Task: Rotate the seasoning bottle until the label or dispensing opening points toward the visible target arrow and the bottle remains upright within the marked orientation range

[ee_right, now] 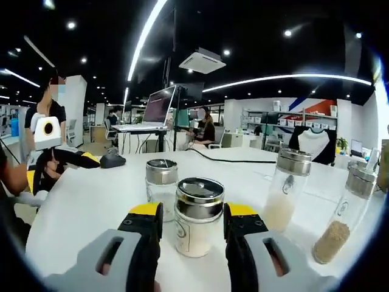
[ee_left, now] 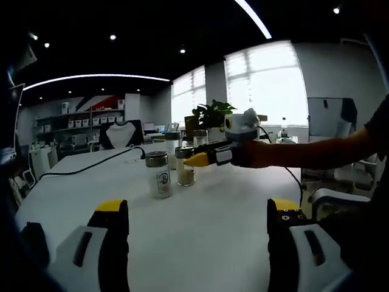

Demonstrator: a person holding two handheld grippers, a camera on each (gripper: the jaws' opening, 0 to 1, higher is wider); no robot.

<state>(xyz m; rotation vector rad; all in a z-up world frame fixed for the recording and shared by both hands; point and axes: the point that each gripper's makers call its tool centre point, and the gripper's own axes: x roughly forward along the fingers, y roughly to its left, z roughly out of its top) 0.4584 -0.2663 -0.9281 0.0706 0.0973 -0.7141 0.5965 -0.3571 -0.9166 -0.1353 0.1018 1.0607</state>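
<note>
White worktop (ee_right: 85, 201) in an open office with dark ceiling and strip lights carries several glass seasoning jars. In the right gripper view, the seasoning bottle (ee_right: 197, 217), short, with a chrome lid and pale powder inside, stands upright at lower centre between the right gripper (ee_right: 193, 222) jaws, which sit close on either side of it; whether they press the glass I cannot tell. Just behind it stands a second small jar (ee_right: 161, 185). Two taller bottles stand to the right: one with white powder (ee_right: 285, 190), one with brown grains (ee_right: 343, 216). In the left gripper view, the left gripper (ee_left: 197, 222) is spread wide over bare worktop, holding nothing, while a labelled jar (ee_left: 158, 175) stands upright left of centre.
</note>
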